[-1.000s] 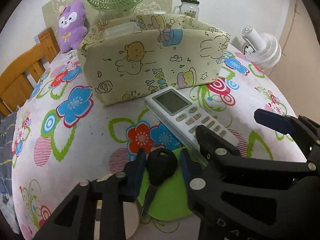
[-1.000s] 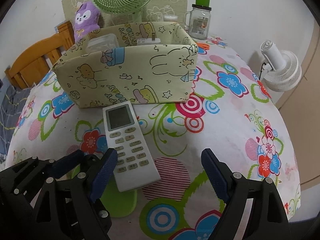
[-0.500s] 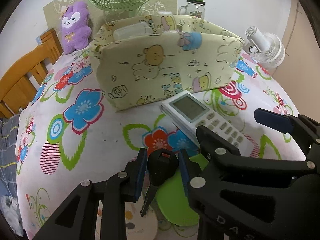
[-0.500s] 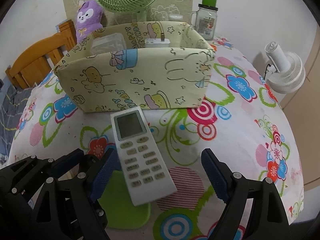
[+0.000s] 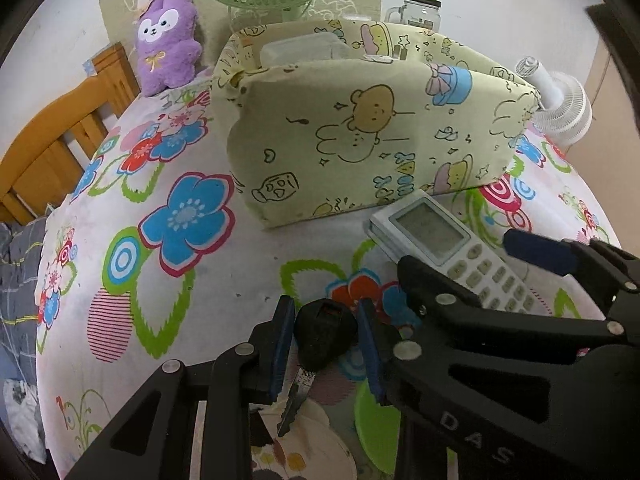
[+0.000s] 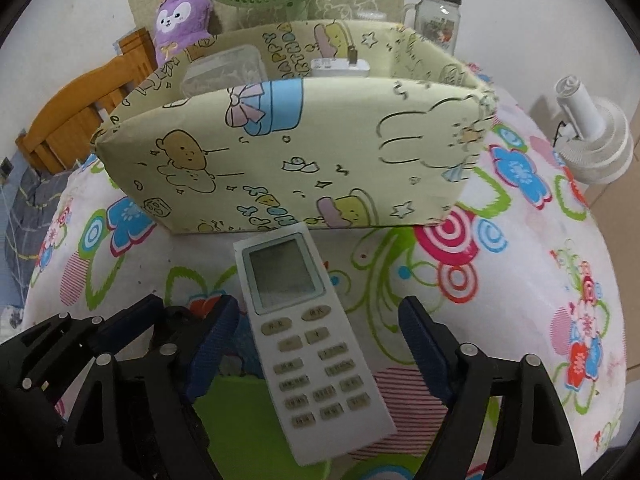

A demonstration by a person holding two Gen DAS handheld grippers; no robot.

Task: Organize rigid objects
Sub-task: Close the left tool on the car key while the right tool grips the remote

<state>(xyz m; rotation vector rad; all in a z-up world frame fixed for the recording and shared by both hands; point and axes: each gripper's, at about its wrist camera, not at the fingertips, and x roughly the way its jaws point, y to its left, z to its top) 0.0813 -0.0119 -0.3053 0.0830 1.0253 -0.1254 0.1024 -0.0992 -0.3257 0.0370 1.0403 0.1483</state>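
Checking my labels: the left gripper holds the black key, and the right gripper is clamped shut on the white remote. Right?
Not quite. The left gripper does hold the black key, but the right gripper is open: in the right wrist view its fingers stand apart on either side of the white remote, not touching it.

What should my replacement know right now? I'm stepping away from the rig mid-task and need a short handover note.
Left gripper: shut on the black key, blade hanging down, above the table.
Right gripper: open, fingers straddling the white remote, not gripping it.
The remote lies on the floral tablecloth, its top end just before the fabric storage box.
Done: a clear plastic container and a white charger already sit in the box.
Left: drop the key in, then grasp and box the remote.
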